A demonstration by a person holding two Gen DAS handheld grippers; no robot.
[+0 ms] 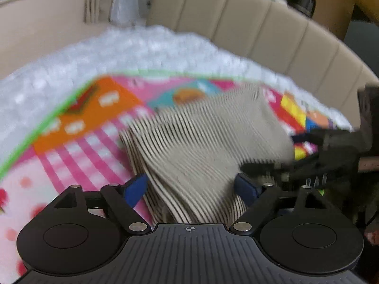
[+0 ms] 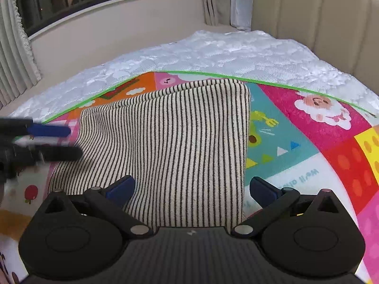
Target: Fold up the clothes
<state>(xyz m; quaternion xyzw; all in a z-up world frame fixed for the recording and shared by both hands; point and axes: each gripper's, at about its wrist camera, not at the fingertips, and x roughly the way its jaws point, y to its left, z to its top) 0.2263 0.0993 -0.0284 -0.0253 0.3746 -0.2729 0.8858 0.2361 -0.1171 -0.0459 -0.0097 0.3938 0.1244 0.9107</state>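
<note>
Here, near to far:
Right tongs (image 2: pixel 191 189): spread wide and grasping nothing; the striped garment (image 2: pixel 165 142) runs between their fingers, its right edge inside the right finger.
Left tongs (image 1: pixel 191 187): fingers apart, cloth bunched between them; whether they pinch it I cannot tell, since the view is blurred.
Garment's place: folded to a layered panel on the play mat (image 2: pixel 296 127), probably so its edges can be squared.
Hidden: its near hem, behind both tong bodies.
Beyond: white mattress (image 2: pixel 213 52), then padded headboard (image 2: pixel 319 19).

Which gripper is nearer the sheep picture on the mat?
Right. The right gripper straddles the striped cloth beside the sheep; the left gripper is across the cloth, farther off.
</note>
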